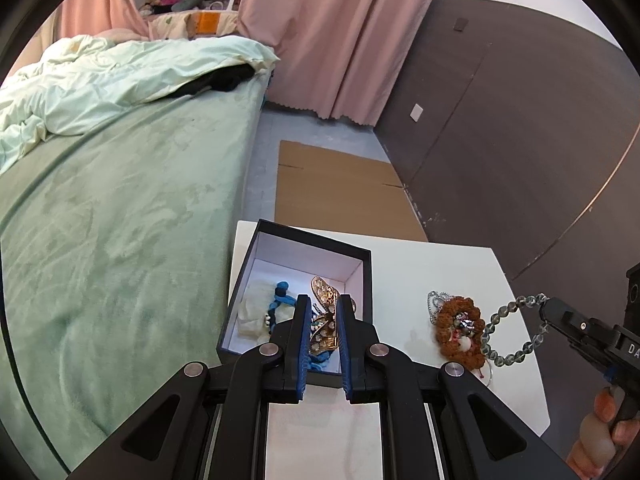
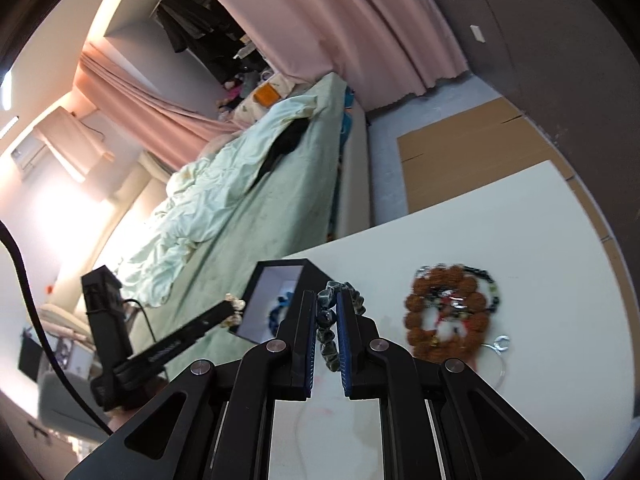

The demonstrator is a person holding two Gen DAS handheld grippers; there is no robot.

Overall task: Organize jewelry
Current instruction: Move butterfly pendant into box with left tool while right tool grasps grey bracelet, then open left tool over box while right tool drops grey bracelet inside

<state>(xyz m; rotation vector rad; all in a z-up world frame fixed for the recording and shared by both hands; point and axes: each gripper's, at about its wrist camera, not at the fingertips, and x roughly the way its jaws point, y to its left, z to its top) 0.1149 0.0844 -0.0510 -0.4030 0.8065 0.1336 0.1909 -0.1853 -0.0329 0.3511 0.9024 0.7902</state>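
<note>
My left gripper is shut on a gold butterfly clip, held over the dark jewelry box. The box has a white inside, with a blue beaded piece and pale cloth in it. In the left wrist view, my right gripper comes in from the right, lifting a grey-green bead bracelet off the white table. From the right wrist, its pads are shut on that bracelet. A brown bead bracelet lies on the table to the right, and the box is to the left.
A silver crown-shaped piece and a thin silver ring lie by the brown bracelet. A bed with a green cover borders the table on the left. Flattened cardboard lies on the floor beyond. A person's hand holds the right gripper's handle.
</note>
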